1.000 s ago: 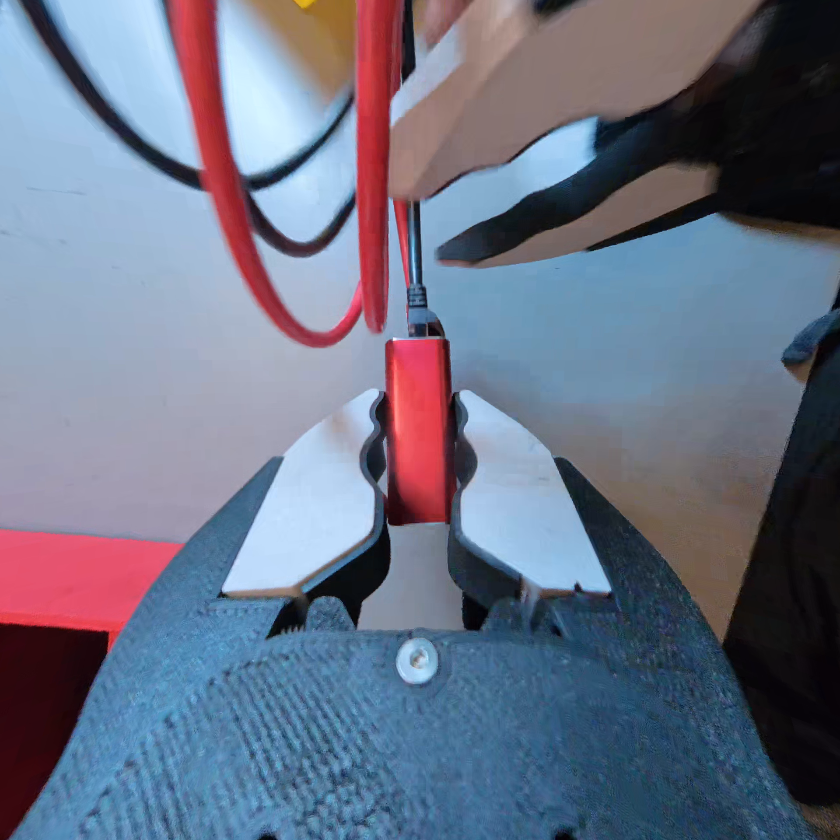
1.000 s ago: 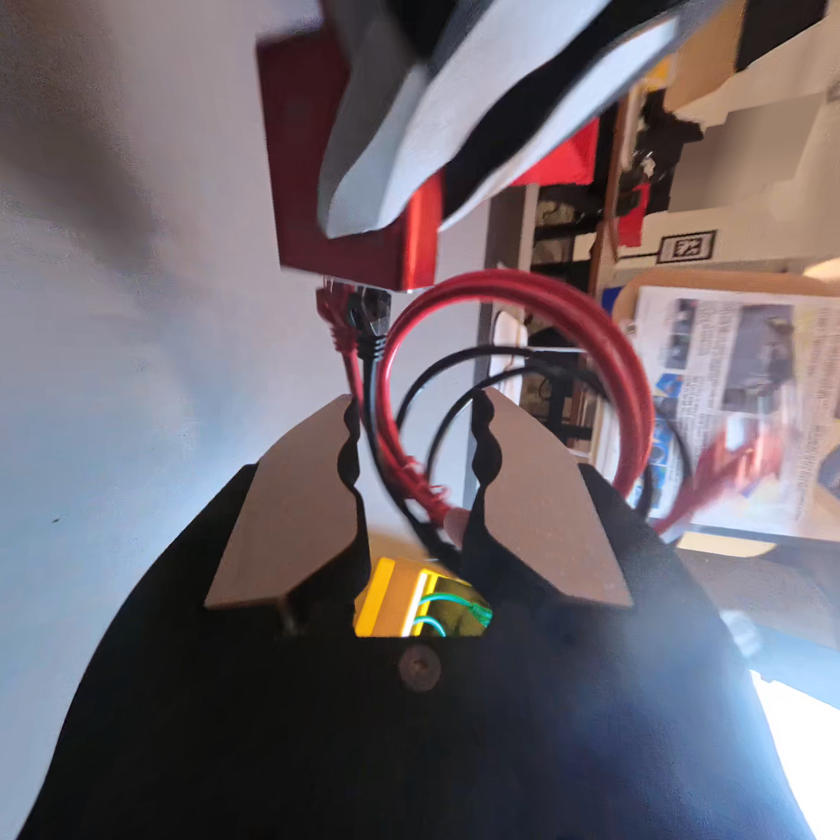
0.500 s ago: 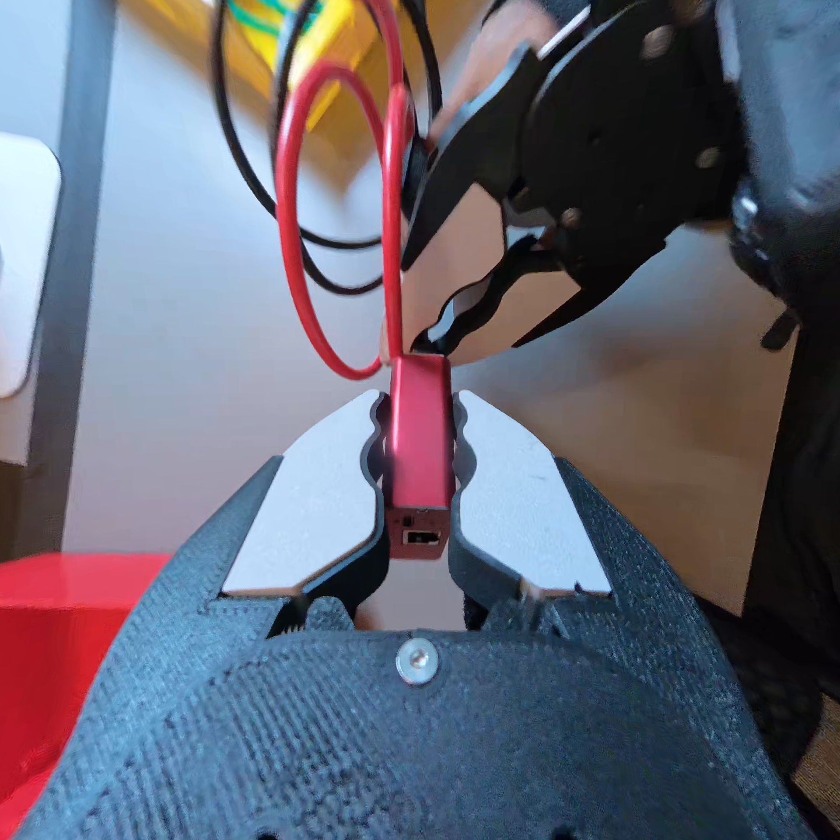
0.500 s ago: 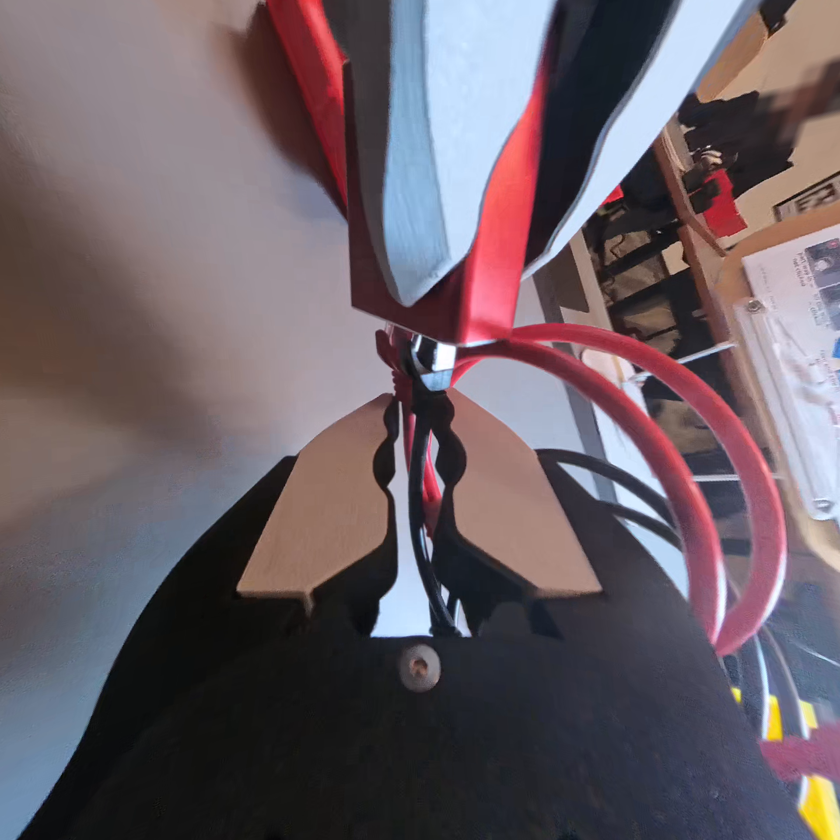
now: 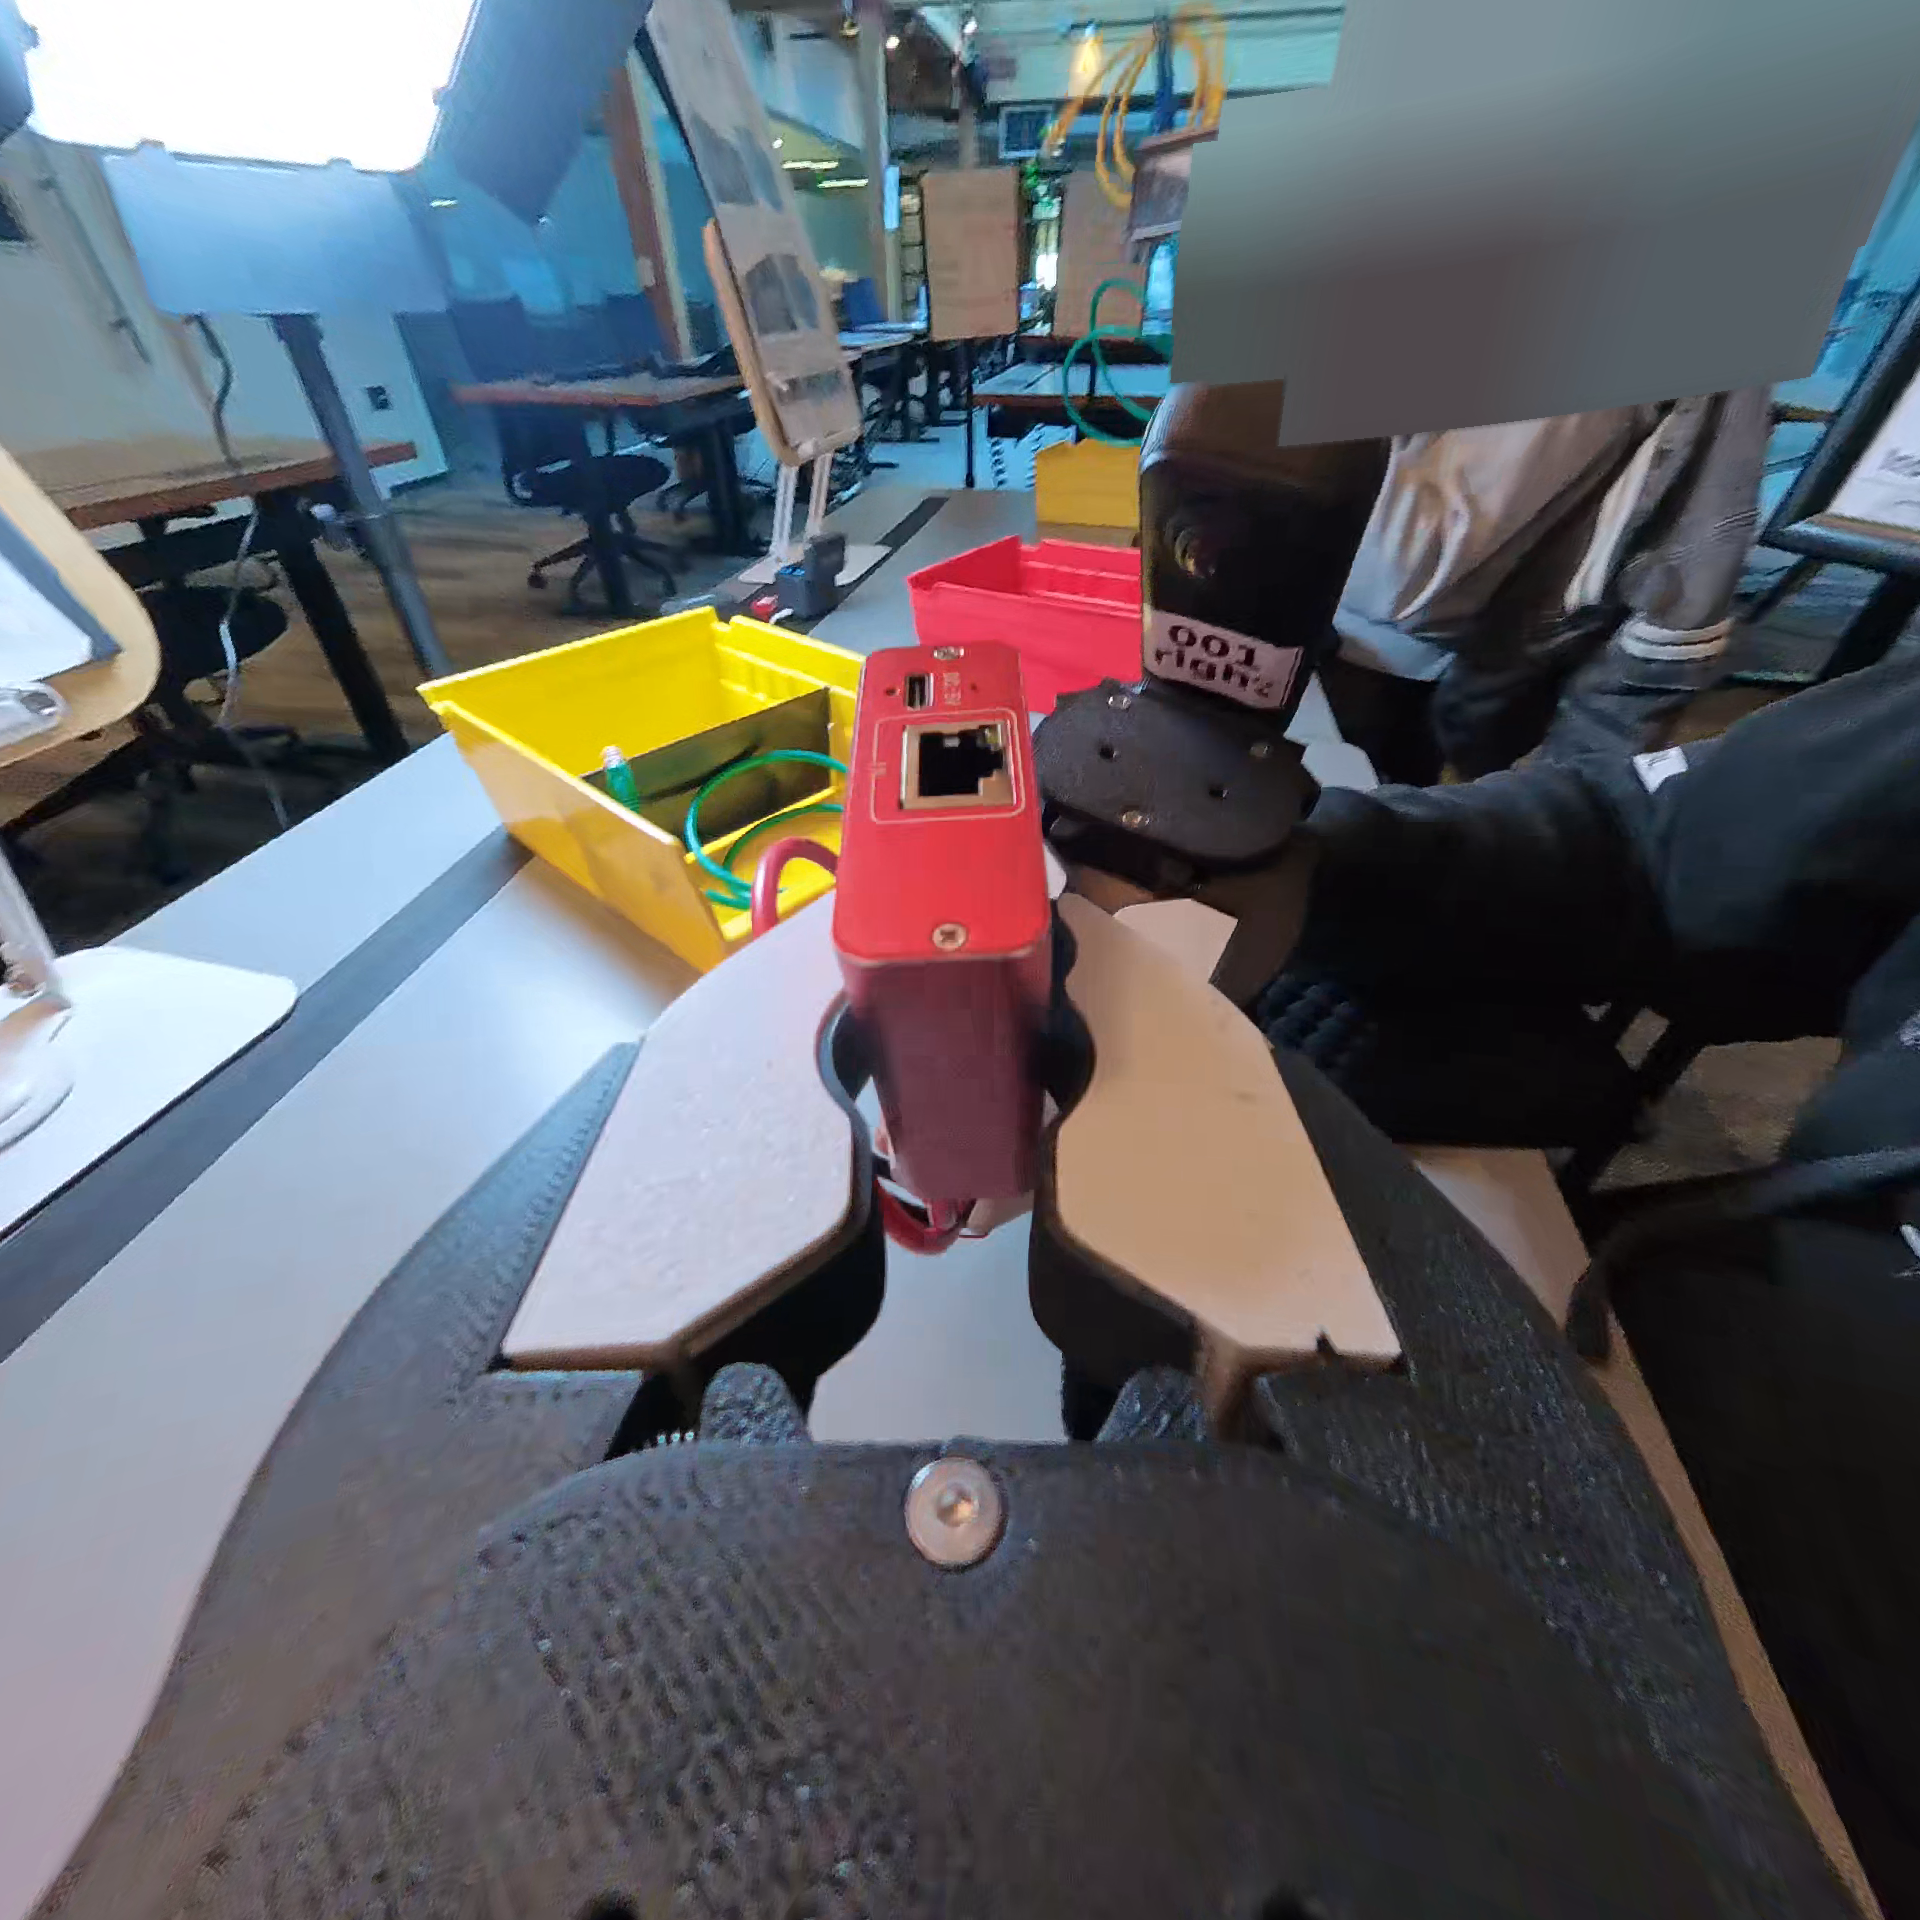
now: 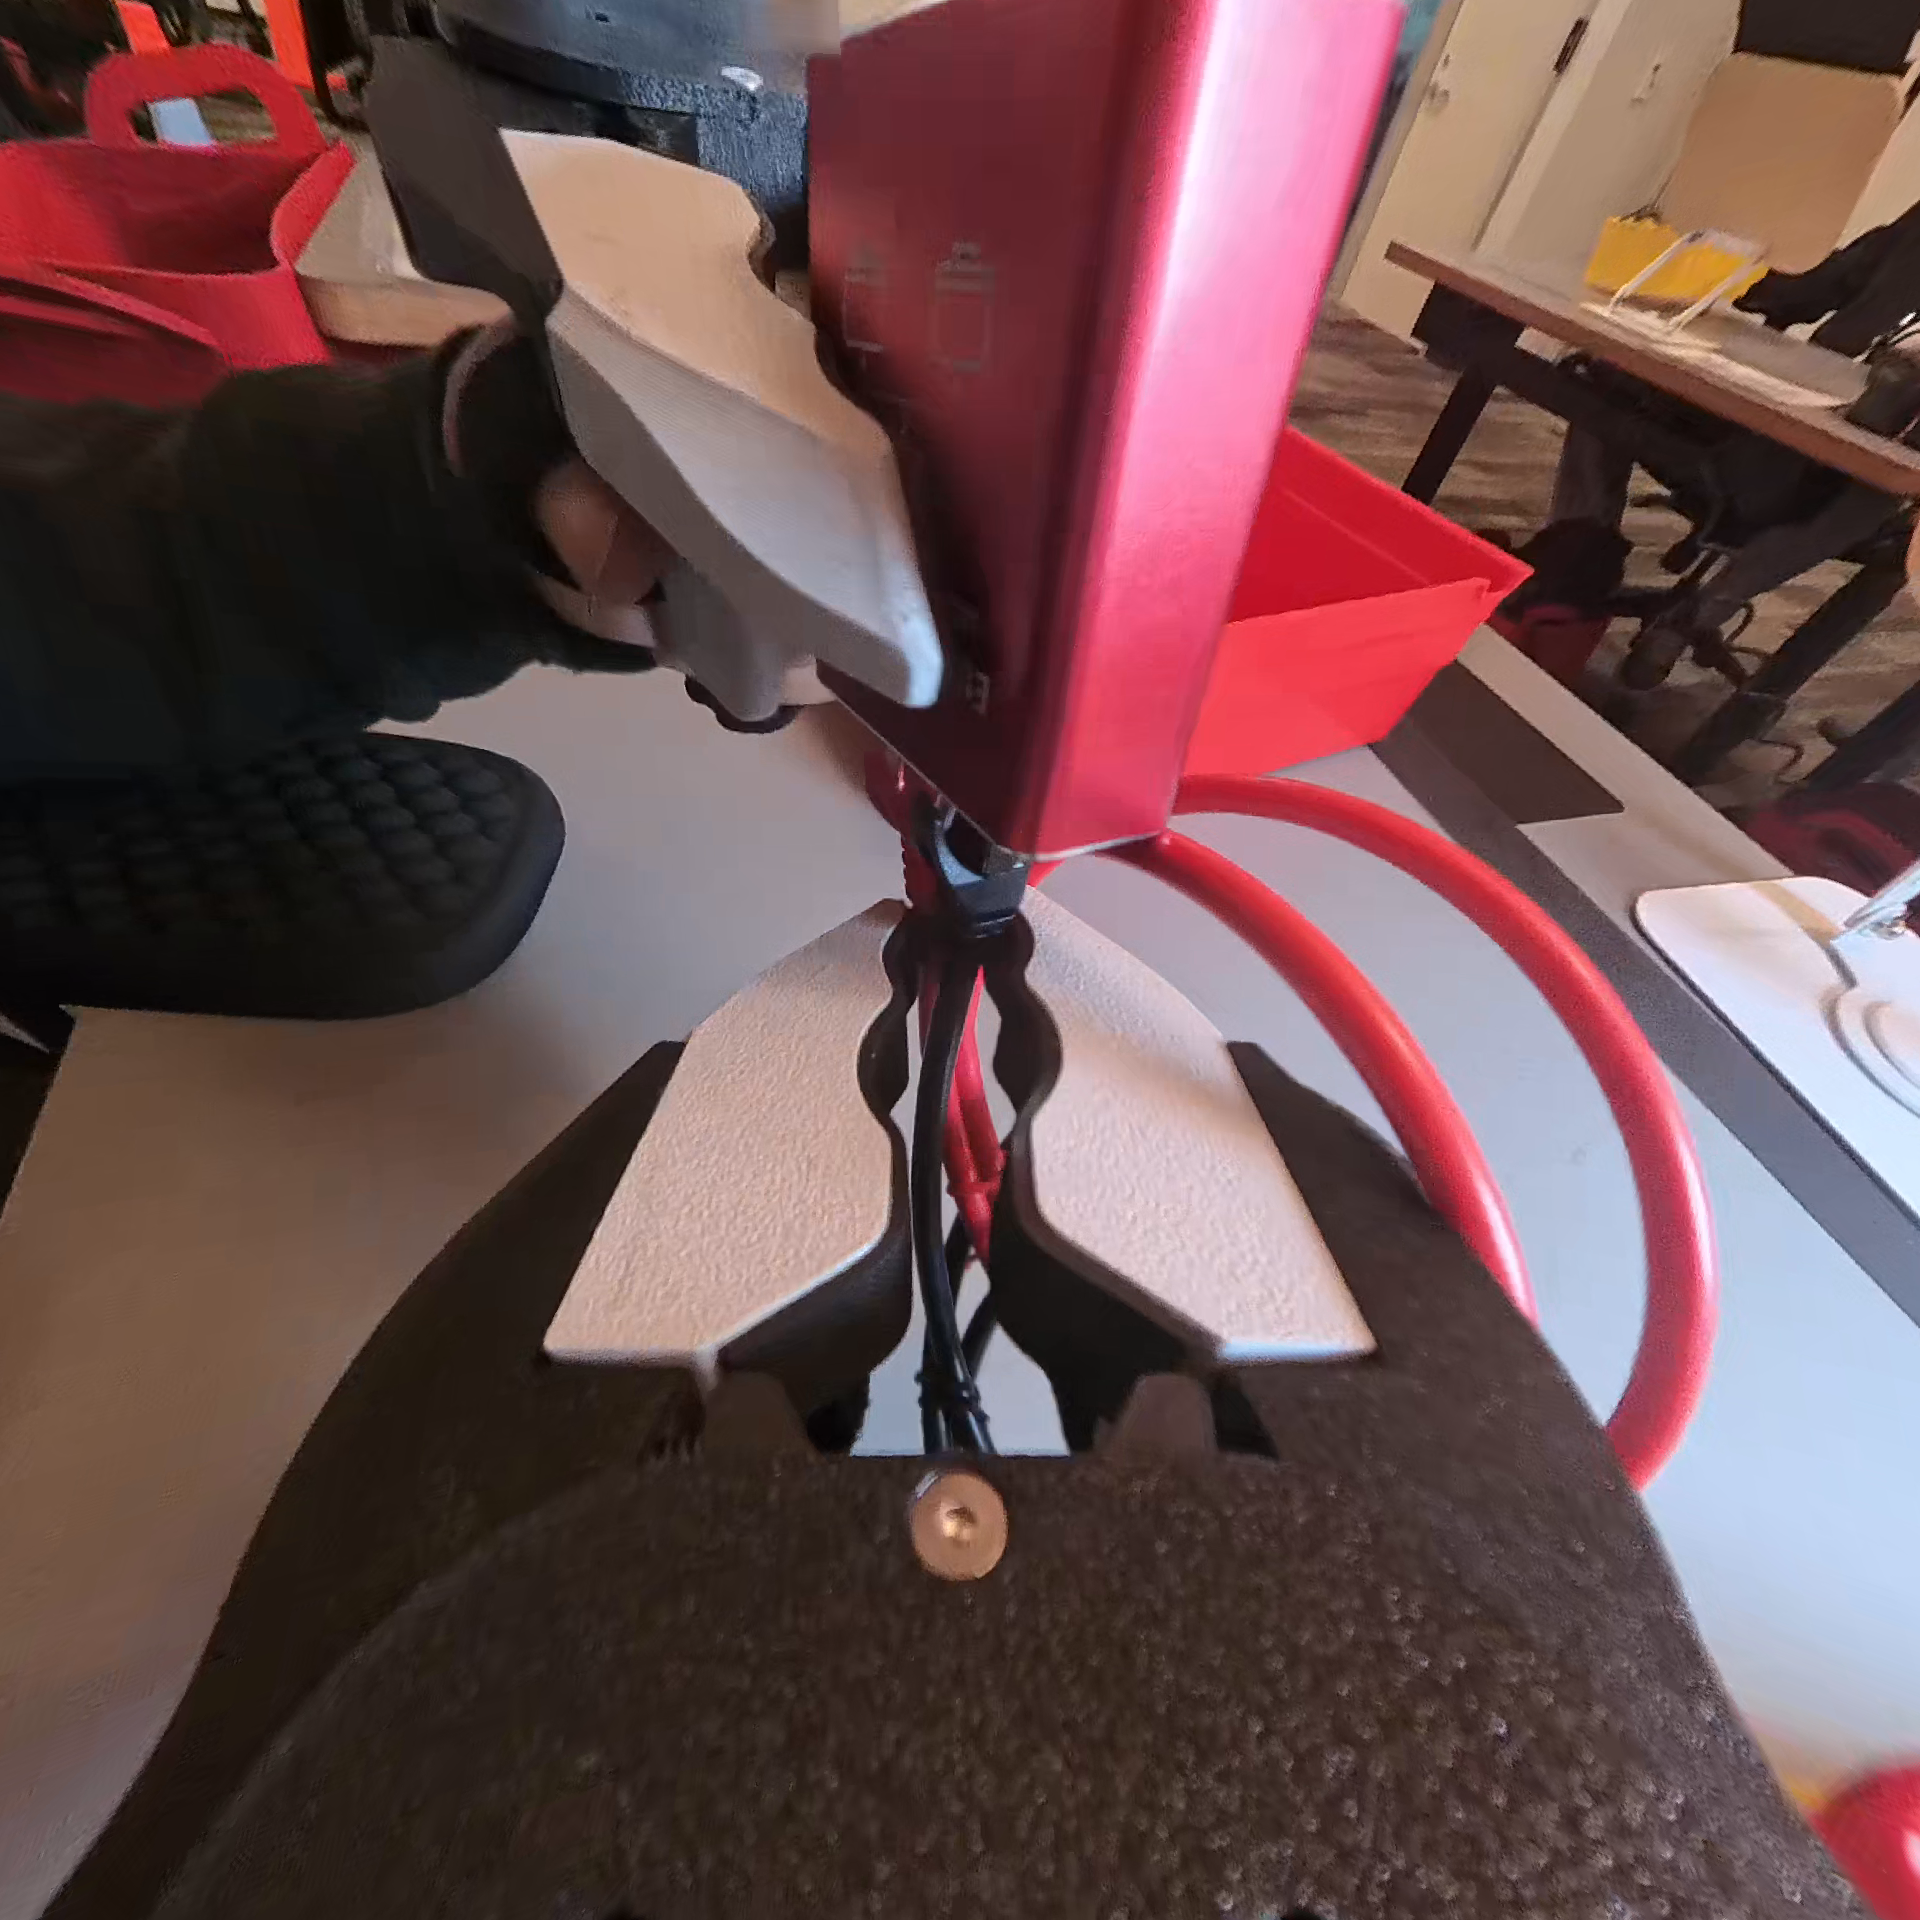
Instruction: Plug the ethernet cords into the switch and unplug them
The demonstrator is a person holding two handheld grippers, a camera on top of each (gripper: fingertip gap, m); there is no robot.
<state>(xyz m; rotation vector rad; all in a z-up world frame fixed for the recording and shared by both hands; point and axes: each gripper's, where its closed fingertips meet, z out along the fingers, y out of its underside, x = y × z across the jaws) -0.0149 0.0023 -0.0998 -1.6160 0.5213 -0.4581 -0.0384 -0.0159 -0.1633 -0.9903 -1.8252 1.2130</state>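
A red metal switch stands upright, clamped between the fingers of my left gripper. Its top end shows an empty port. The switch fills the top of the right wrist view, where one left finger presses its side. A black plug sits in the switch's lower end, with a red plug beside it. My right gripper is shut just below them on the black cord and a red cord. The red cord loops off to the right. The right gripper also shows behind the switch.
A yellow bin holding a green cable stands on the grey table, with a red bin behind it. A white lamp base is at the left. A black padded rest lies near the gloved hand. The tips of one gripper are about 7 centimeters away from the tips of the other.
My left gripper has swung the switch up from pointing at the table to upright. My right gripper has closed on the cords under the switch.
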